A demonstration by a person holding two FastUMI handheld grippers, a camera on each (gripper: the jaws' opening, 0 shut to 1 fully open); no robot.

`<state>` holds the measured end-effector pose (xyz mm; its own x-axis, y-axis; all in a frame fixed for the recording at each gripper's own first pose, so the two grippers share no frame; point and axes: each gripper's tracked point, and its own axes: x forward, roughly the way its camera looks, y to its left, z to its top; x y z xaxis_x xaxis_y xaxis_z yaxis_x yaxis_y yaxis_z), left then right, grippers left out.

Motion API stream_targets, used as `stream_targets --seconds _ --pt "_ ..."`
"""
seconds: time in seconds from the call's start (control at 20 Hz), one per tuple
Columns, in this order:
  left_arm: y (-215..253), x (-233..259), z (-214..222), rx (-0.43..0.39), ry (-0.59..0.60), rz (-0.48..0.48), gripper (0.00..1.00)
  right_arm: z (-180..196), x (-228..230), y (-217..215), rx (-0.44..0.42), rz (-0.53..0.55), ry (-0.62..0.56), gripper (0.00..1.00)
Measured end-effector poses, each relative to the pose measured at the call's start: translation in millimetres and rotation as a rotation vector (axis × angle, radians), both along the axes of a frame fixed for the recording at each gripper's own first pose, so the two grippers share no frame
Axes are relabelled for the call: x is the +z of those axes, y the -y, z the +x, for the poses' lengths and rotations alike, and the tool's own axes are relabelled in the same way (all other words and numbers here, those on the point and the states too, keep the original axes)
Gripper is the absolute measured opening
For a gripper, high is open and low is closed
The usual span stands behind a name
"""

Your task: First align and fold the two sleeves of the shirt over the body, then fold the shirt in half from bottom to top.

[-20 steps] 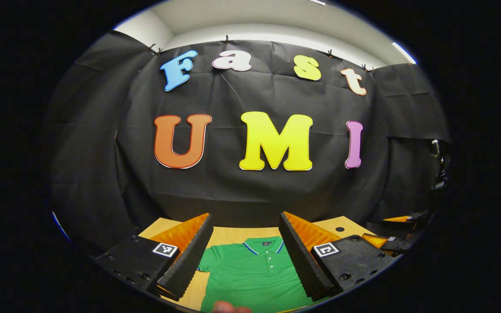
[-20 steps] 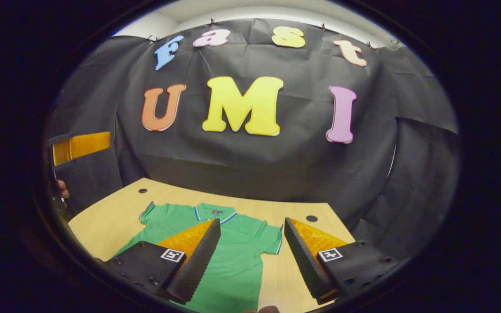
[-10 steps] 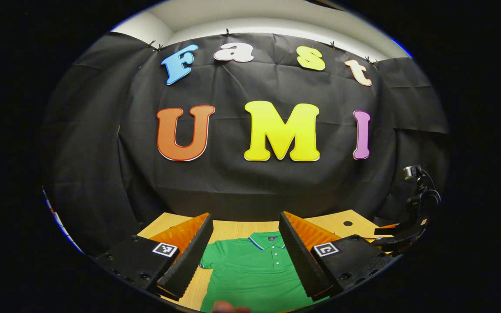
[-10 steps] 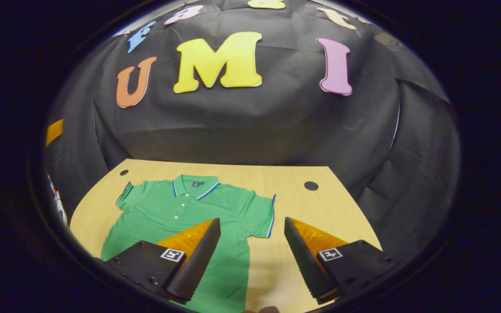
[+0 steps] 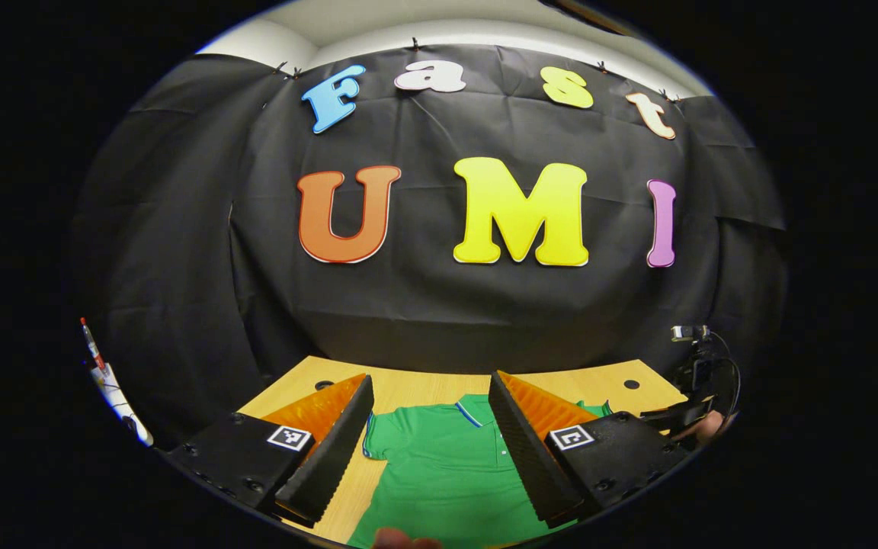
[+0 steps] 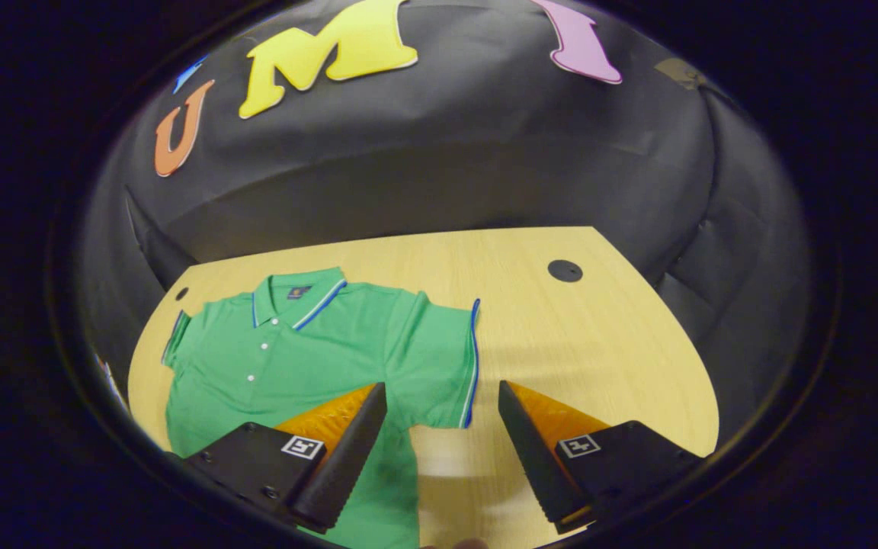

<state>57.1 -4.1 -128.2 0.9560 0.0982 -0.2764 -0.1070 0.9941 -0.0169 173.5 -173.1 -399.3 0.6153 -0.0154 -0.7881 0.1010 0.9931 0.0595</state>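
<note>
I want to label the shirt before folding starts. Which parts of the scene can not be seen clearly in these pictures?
- Shirt hem: cut off at the bottom edge in both views.
- Shirt's right sleeve in the left gripper view: mostly hidden behind the left gripper, whose fingers stand apart.
- Shirt's lower body in the right gripper view: partly behind the right gripper, also open.
- Collar label: too small to read.

The right gripper (image 6: 443,427) has tipped downward and moved closer to the table (image 6: 599,335) over the last second, so the green shirt (image 6: 317,351) now sits higher and larger in its view, with the right sleeve (image 6: 443,358) just ahead of the parted fingers. The left gripper (image 5: 427,431) has shifted a little, so the shirt's collar (image 5: 473,412) now lies nearer its right-hand finger. In the left gripper view the right gripper has dropped lower at the far right edge.
</note>
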Motion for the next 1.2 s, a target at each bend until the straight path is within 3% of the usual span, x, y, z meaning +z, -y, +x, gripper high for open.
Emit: stream_targets --seconds 0.3,0.6,0.65,0.7,0.75,0.85,0.95,1.1,1.15,1.2 --pt "0.6 -21.1 0.2 0.030 -0.054 -0.004 0.98 37.5 -37.8 19.3 -0.075 0.037 -0.049 0.95" --pt "11.3 -29.9 2.6 0.031 -0.084 -0.005 0.98 57.2 -59.6 22.9 -0.071 0.037 -0.085 0.94" --pt "10.5 -30.2 3.0 0.031 -0.084 0.001 0.98 58.8 -58.4 23.0 -0.072 0.030 -0.079 0.83" --pt "9.8 -31.6 4.3 0.033 -0.086 0.003 0.98 57.1 -59.7 23.6 -0.075 0.019 -0.099 0.83" --pt "10.0 -32.7 5.0 0.035 -0.088 0.000 0.98 57.1 -60.7 24.5 -0.065 0.003 -0.105 0.67" --pt "12.4 -35.1 5.7 0.034 -0.094 -0.007 0.98 54.5 -62.2 26.9 -0.032 -0.061 -0.123 0.63" --pt "17.2 -37.2 6.2 0.023 -0.103 -0.012 0.98 56.4 -62.8 20.4 -0.010 -0.071 -0.122 0.13" --pt "18.7 -37.4 6.2 0.017 -0.102 -0.013 0.98 60.5 -66.1 18.7 -0.017 -0.049 -0.115 0.08" --pt "16.8 -38.1 5.3 0.018 -0.102 -0.014 0.98 59.8 -62.0 18.2 -0.021 -0.035 -0.109 0.02" --pt "14.6 -40.2 3.6 0.021 -0.109 -0.014 0.98 59.7 -61.7 18.8 -0.026 -0.020 -0.114 0.05"
